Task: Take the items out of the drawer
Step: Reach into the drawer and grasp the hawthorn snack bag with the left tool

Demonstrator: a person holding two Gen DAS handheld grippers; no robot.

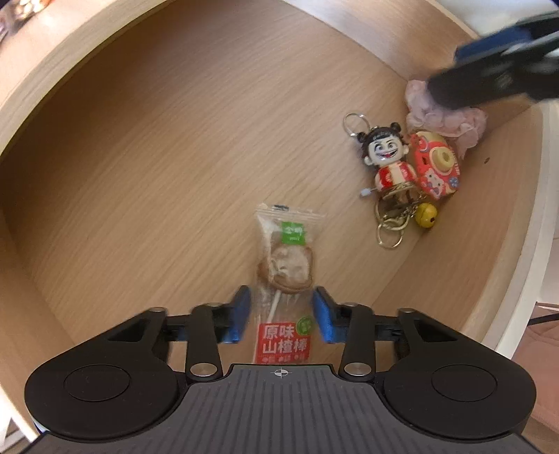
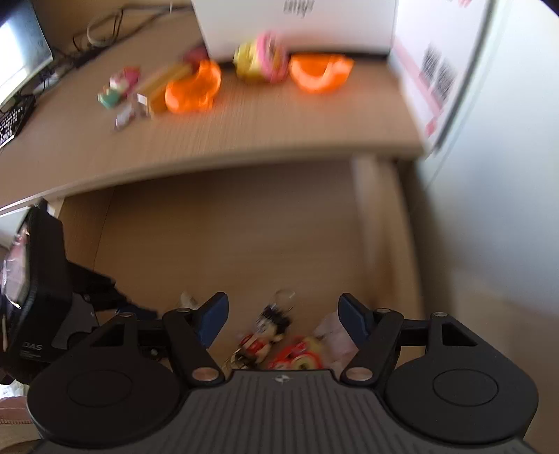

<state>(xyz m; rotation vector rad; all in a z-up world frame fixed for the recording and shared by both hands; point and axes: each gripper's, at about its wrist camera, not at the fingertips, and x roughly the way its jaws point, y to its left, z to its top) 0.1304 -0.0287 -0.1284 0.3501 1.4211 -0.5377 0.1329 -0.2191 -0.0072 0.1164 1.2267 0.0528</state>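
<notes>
Inside the open wooden drawer lies a wrapped hawthorn lollipop with a red label. My left gripper is open, its blue pads on either side of the lollipop's stick, apart from the wrapper. To the right lie a doll keychain, a red toy charm with a gold bell, and a pink scrunchie. My right gripper hovers blurred over the scrunchie. In the right wrist view that gripper is open above the doll keychain, red charm and scrunchie.
Above the drawer, the desk top carries two orange bowls, small toys and a white box. A keyboard and cables sit at the far left. The drawer's right wall stands close to the charms.
</notes>
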